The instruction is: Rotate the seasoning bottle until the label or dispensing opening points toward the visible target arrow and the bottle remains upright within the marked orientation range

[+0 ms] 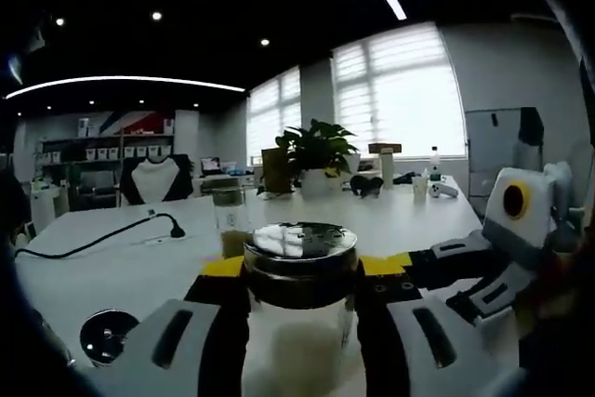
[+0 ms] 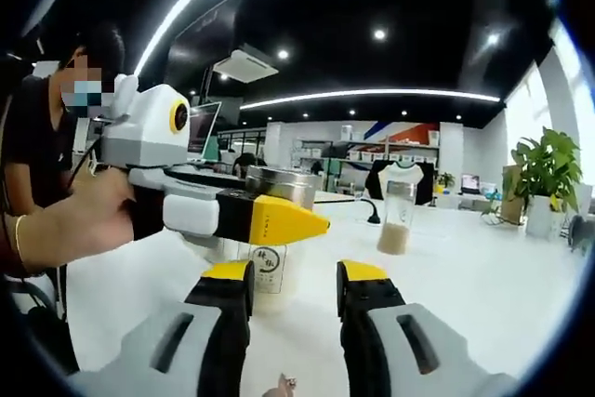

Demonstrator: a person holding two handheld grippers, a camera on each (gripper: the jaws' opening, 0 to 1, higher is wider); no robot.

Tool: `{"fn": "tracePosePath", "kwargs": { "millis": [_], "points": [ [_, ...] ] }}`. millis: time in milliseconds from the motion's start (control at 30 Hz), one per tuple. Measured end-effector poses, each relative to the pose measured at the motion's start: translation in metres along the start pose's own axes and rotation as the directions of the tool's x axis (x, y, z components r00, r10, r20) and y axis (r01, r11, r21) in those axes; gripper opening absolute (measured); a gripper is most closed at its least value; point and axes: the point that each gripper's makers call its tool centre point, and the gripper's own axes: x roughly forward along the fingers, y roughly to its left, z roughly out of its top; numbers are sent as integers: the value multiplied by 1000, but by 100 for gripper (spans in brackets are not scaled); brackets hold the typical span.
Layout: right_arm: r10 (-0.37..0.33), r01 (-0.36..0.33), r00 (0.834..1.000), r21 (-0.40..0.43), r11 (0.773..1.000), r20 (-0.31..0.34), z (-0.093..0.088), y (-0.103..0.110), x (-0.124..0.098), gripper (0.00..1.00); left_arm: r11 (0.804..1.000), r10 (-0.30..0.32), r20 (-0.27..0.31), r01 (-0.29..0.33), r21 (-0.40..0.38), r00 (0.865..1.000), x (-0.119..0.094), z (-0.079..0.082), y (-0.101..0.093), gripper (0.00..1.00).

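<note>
- Two jaws of the left hand-held gripper (image 1: 299, 318) clamp the upright seasoning bottle (image 1: 299, 309) just under its shiny lid (image 1: 299, 246), steadying it on the white tabletop (image 1: 112, 262) for turning.
- The right hand-held gripper (image 2: 293, 290) hovers beside it, jaws parted and empty.

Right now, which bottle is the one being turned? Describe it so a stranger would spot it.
On the white table, it is the seasoning bottle between the left gripper's jaws. Unlike the lidless clear cup standing apart behind, it has a shiny metal lid and a front label.
</note>
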Motion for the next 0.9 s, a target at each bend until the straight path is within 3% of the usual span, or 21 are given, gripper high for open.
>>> {"fn": "tracePosePath", "kwargs": {
  "millis": [167, 367, 900],
  "points": [
    [-1, 1, 1000, 1, 1000, 0, 0, -1, 1, 34, 1000, -2, -15, 3, 16, 1000, -2, 0, -2, 47],
    [-2, 2, 1000, 3, 1000, -4, -2, -1, -1, 34, 989, -12, -62, 21, 146, 998, -3, 1, -4, 49],
    [-15, 15, 1000, 8, 1000, -6, -3, -8, -6, 34, 984, 13, -74, 0, 179, 997, -15, 4, 3, 46]
  ]
}}
